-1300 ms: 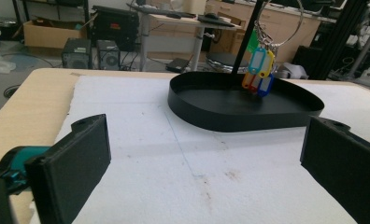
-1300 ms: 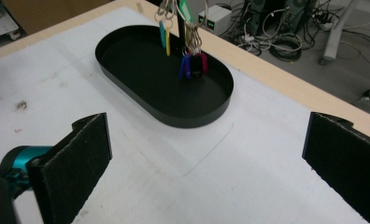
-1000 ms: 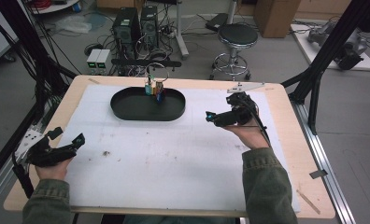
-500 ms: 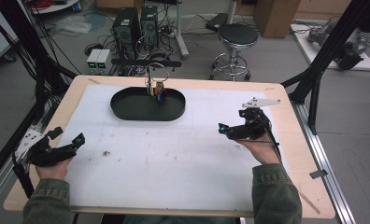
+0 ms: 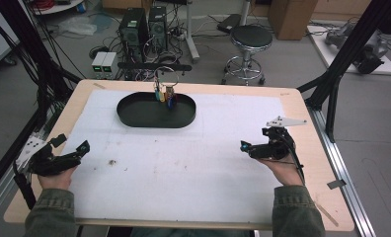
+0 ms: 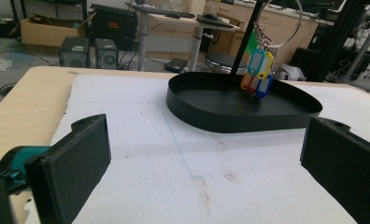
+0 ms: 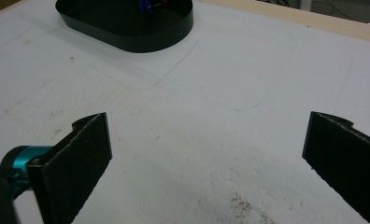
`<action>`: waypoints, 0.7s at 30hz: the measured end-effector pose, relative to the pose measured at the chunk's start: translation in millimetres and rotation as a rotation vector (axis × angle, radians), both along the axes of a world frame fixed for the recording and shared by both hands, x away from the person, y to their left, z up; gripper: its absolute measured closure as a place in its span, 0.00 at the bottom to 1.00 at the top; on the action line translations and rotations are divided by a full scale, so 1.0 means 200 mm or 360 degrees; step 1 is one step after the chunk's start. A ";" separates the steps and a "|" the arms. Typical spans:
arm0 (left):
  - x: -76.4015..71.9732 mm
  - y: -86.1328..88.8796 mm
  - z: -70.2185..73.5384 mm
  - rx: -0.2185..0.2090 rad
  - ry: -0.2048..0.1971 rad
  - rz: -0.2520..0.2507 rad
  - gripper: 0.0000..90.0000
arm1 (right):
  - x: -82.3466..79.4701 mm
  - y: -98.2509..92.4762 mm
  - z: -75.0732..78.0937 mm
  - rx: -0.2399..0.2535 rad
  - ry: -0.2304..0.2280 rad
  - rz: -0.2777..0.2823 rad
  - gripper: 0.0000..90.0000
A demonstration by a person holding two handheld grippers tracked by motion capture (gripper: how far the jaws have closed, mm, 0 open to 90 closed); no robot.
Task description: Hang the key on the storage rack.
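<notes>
A black oval tray (image 5: 134, 117) (image 6: 211, 119) (image 7: 127, 39) lies at the back middle of the white foam mat. A metal ring with several coloured key tags (image 5: 165, 94) (image 6: 258, 70) hangs from a black stand at the tray's back edge. My left gripper (image 5: 74, 150) (image 6: 204, 163) rests at the mat's near left, open and empty, pointing toward the tray. My right gripper (image 5: 248, 146) (image 7: 206, 158) is held at the near right, open and empty, jaws wide over bare mat.
The white mat (image 5: 193, 163) covers most of the wooden table (image 5: 327, 197). A small dark stain (image 5: 112, 162) marks the mat near the left gripper. Beyond the table stand a stool (image 5: 251, 39), computer towers (image 5: 144, 24) and black frame posts (image 5: 341, 64).
My right gripper has pulled back from near the tray toward the near right of the table. The left gripper has stayed where it was.
</notes>
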State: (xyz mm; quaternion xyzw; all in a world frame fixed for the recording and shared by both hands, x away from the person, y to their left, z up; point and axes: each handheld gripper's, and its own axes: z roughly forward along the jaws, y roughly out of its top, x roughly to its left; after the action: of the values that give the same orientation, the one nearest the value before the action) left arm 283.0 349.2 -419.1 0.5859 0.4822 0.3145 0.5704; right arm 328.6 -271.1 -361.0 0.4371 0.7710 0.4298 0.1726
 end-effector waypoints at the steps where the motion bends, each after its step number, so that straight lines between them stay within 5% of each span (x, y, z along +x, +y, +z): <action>1: 0.00 0.00 0.00 0.0000 0.0001 0.0000 0.02 | -0.01 0.00 -0.01 -0.0004 -0.0006 -0.0008 0.00; 21: 0.00 0.00 0.00 0.0007 0.0017 -0.0010 0.02 | -0.14 -0.13 -0.19 0.0058 -0.0059 -0.0240 0.00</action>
State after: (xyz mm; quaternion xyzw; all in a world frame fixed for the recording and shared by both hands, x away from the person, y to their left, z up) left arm 283.7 348.6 -419.7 0.5904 0.4826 0.3106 0.5675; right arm 299.8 -296.5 -399.6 0.4891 0.7245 0.4376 0.2106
